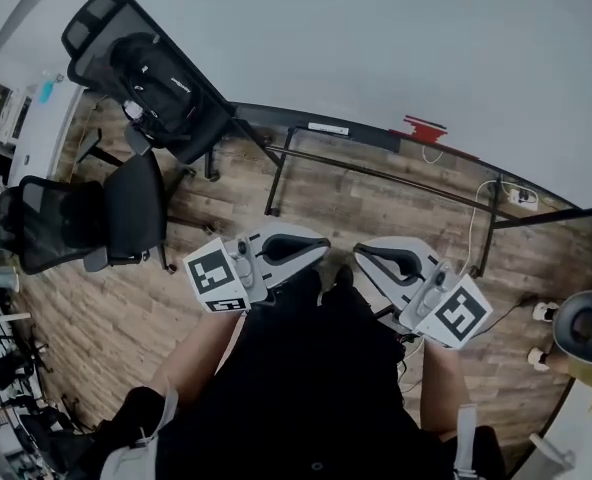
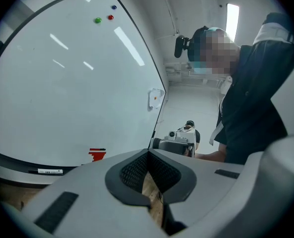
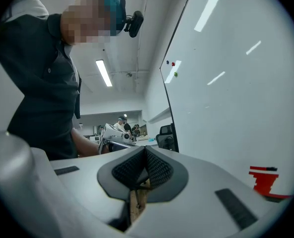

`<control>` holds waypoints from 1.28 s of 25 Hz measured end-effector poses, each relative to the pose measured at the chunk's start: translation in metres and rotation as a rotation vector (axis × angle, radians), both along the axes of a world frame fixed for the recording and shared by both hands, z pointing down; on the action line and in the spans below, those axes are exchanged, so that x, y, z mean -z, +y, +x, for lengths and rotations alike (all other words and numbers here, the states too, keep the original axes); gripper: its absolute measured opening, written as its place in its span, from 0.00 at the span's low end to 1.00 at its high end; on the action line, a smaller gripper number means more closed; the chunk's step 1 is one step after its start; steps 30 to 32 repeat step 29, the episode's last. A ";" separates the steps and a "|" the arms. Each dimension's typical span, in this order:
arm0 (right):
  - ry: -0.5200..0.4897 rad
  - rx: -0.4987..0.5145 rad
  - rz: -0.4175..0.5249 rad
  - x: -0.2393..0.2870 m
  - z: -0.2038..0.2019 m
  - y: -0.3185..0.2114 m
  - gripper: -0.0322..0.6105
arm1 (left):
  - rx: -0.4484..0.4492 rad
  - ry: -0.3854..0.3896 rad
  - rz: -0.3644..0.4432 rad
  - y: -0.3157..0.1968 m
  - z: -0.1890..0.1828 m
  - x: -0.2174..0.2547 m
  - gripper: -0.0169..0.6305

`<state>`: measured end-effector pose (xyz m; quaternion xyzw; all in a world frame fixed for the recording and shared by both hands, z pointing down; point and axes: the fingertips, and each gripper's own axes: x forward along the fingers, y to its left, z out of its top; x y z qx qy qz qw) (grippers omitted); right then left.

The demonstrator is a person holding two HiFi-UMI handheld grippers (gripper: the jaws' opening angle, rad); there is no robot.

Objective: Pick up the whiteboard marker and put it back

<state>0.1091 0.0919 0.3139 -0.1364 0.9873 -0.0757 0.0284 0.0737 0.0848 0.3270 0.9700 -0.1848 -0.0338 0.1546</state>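
Head view has the left gripper (image 1: 316,246) and right gripper (image 1: 368,253), both closed and empty, facing the whiteboard (image 1: 376,48), with a small red object (image 1: 423,128) on its ledge; each gripper view shows jaws pressed together on nothing, and that red shape is too indistinct to call the marker.

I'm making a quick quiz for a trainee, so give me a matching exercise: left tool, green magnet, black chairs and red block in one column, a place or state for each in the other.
1. left tool
2. green magnet
3. black chairs
4. red block

A. by the bottom edge of the whiteboard
B. on the wooden floor
C. shut, nothing held
D. high on the whiteboard

Pairs: 1-C, 2-D, 3-B, 4-A
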 end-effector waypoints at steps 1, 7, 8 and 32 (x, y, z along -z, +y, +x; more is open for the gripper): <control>-0.002 0.000 -0.004 -0.001 -0.001 0.005 0.08 | -0.002 0.001 0.005 0.004 -0.001 0.001 0.04; 0.031 -0.022 0.013 0.003 -0.022 0.030 0.08 | -0.025 0.055 0.015 0.027 -0.026 0.010 0.04; 0.036 -0.035 0.017 0.004 -0.024 0.033 0.08 | -0.035 0.064 0.020 0.031 -0.031 0.012 0.04; 0.086 -0.193 0.029 -0.029 -0.168 0.162 0.08 | -0.052 -0.025 0.078 0.158 -0.184 -0.025 0.04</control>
